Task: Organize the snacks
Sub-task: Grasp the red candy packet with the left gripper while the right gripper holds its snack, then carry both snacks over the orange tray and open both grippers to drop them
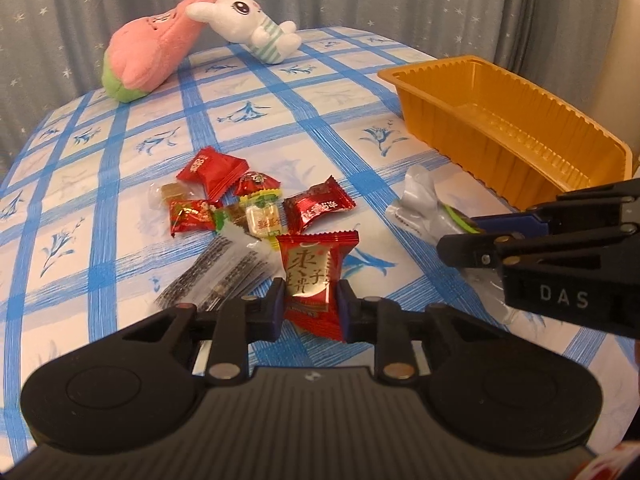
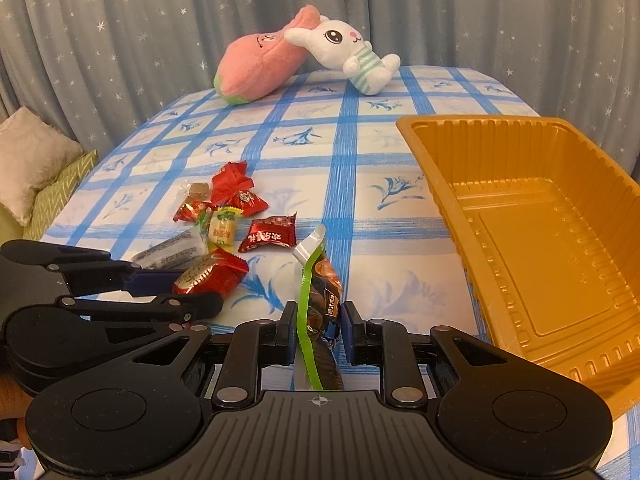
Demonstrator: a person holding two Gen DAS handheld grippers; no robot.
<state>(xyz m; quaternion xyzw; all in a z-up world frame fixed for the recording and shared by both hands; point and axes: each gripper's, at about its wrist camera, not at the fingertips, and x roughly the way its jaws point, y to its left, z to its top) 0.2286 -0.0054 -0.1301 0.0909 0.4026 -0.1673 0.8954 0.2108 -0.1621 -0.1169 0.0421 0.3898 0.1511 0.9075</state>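
Observation:
My left gripper (image 1: 310, 300) is shut on a red snack packet with gold lettering (image 1: 310, 276), held just above the table; it also shows in the right wrist view (image 2: 210, 274). My right gripper (image 2: 318, 316) is shut on a green-edged, silver and brown snack pouch (image 2: 316, 280), which shows in the left wrist view (image 1: 424, 208). A pile of small wrapped candies (image 1: 240, 196) lies on the checked tablecloth (image 1: 120, 160) beyond the left gripper, with a clear-wrapped dark bar pack (image 1: 216, 272). An empty orange plastic tray (image 2: 540, 216) stands to the right.
A pink plush (image 1: 152, 52) and a white rabbit plush (image 1: 256, 28) lie at the table's far edge. A grey star-patterned curtain (image 2: 160, 20) hangs behind. Cushions (image 2: 36, 168) sit off the table's left side.

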